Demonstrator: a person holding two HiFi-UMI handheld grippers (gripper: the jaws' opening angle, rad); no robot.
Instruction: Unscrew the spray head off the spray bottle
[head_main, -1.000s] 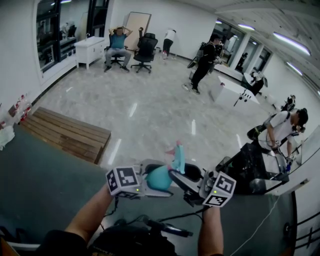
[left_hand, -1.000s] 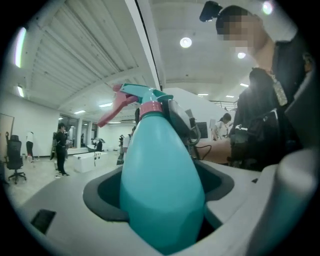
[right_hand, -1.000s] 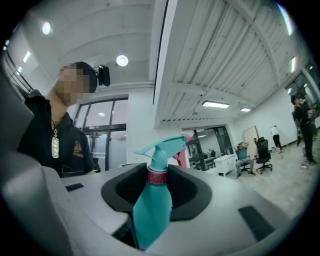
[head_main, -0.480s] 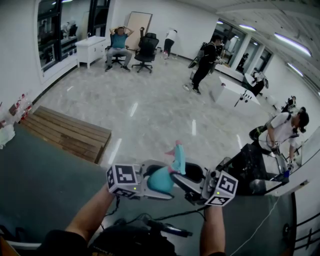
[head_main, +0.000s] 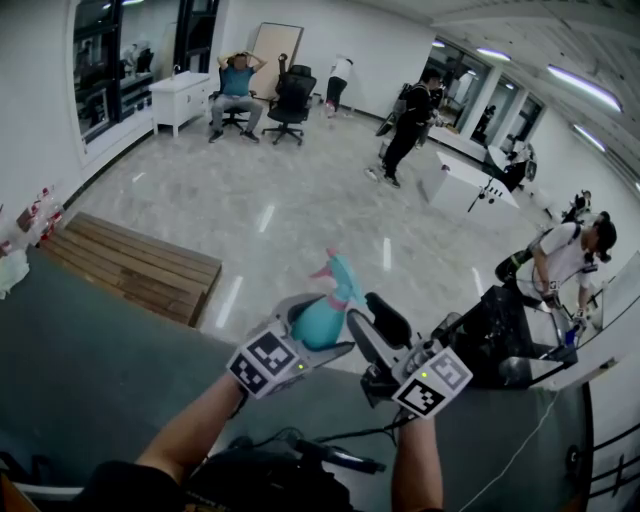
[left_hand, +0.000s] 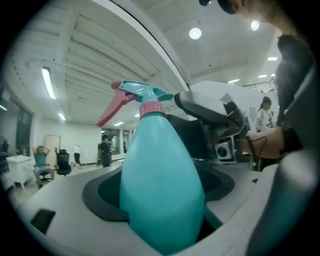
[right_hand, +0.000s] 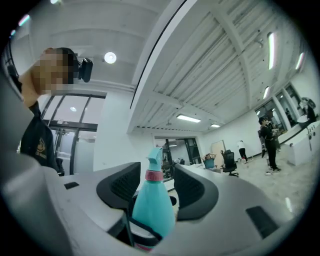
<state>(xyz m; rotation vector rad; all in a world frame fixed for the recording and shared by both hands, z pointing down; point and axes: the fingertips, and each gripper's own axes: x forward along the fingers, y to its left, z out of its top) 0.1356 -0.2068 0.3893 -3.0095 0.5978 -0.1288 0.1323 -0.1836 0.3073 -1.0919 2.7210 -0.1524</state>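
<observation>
A teal spray bottle (head_main: 322, 322) with a pink collar and a pink-triggered spray head (head_main: 338, 272) sits in my left gripper (head_main: 314, 328), which is shut on its body. In the left gripper view the bottle (left_hand: 161, 190) fills the middle, with the spray head (left_hand: 142, 97) still on its neck. My right gripper (head_main: 363, 309) stands just right of the bottle and its jaws are opening. In the right gripper view the bottle (right_hand: 150, 207) and collar (right_hand: 153, 175) show between the pads (right_hand: 122, 186), which do not press on them.
Both grippers hang in the air over a dark surface (head_main: 90, 370) with a cable (head_main: 330, 455). Beyond lie a wooden pallet (head_main: 135, 265), a shiny floor, office chairs (head_main: 290, 100), white tables (head_main: 462, 185) and several people.
The right gripper has let go of the spray head and opened. The left gripper has swung up and tilted, carrying the bottle so its head now points up and left.
</observation>
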